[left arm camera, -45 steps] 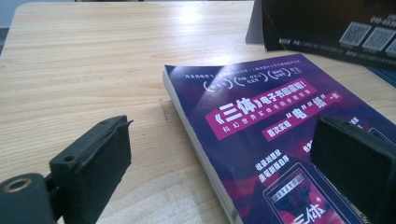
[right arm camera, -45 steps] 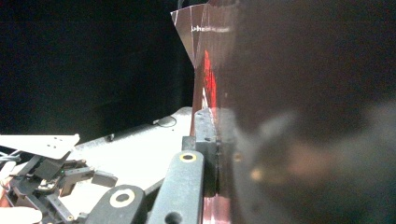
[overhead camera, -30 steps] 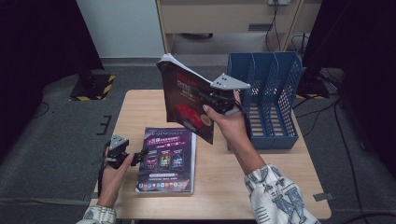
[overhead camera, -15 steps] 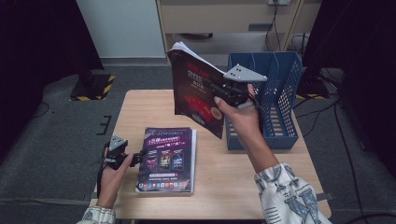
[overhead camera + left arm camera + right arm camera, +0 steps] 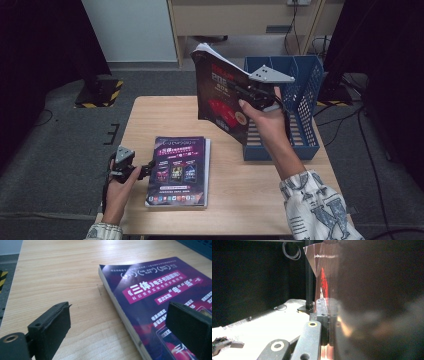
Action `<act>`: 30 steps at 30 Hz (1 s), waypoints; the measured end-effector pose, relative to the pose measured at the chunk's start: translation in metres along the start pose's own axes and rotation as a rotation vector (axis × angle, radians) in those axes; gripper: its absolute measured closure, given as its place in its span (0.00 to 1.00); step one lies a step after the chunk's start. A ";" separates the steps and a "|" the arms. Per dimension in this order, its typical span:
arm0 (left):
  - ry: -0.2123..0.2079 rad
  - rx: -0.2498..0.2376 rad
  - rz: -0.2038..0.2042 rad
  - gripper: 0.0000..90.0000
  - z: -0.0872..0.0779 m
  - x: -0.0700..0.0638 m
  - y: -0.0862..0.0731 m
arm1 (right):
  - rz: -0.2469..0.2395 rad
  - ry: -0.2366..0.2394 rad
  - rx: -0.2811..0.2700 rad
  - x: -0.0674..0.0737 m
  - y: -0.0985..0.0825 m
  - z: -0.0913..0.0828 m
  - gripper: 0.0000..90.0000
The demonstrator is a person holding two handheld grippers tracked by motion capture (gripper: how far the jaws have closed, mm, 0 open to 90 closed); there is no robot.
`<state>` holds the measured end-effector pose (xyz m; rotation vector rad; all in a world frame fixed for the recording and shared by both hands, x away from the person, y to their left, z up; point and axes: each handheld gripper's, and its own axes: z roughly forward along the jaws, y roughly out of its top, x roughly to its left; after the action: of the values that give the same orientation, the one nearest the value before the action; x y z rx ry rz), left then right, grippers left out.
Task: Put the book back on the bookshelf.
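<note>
The right gripper [image 5: 250,95] clamps a dark red glossy magazine [image 5: 220,92] upright in the air beside the blue plastic file rack [image 5: 307,100], likely to be lowered into a slot next, while the left gripper [image 5: 145,170] rests slack-jawed beside a purple paperback book [image 5: 177,167].

A light wooden table [image 5: 165,117] stands on grey carpet [image 5: 55,150]. Behind it sits a wooden cabinet [image 5: 240,20] beside a white panel [image 5: 127,30]. A black-and-yellow striped base [image 5: 97,92] rests on the floor at the left, and black cables [image 5: 367,150] trail along the right.
</note>
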<state>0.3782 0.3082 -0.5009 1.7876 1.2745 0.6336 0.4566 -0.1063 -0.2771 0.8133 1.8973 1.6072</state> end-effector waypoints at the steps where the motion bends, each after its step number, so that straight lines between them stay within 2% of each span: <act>1: -0.003 0.002 0.008 0.06 0.000 -0.001 0.000 | -0.003 -0.003 0.001 0.000 -0.001 -0.001 0.96; 4: -0.004 0.008 0.020 0.06 0.000 -0.004 0.000 | 0.003 -0.008 -0.001 -0.003 -0.003 -0.006 0.96; 12: 0.006 0.011 0.012 0.06 0.000 -0.001 -0.001 | 0.024 -0.028 -0.018 -0.012 -0.004 -0.019 0.96; 19: 0.008 0.011 0.016 0.06 0.000 -0.002 -0.001 | 0.022 -0.047 -0.003 -0.018 -0.004 -0.034 0.96; 30: 0.009 0.010 0.019 0.06 0.000 -0.001 0.000 | 0.042 -0.077 -0.012 -0.033 -0.010 -0.055 0.96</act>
<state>0.3777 0.3068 -0.5010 1.8090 1.2706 0.6476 0.4386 -0.1684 -0.2779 0.9028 1.8268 1.5876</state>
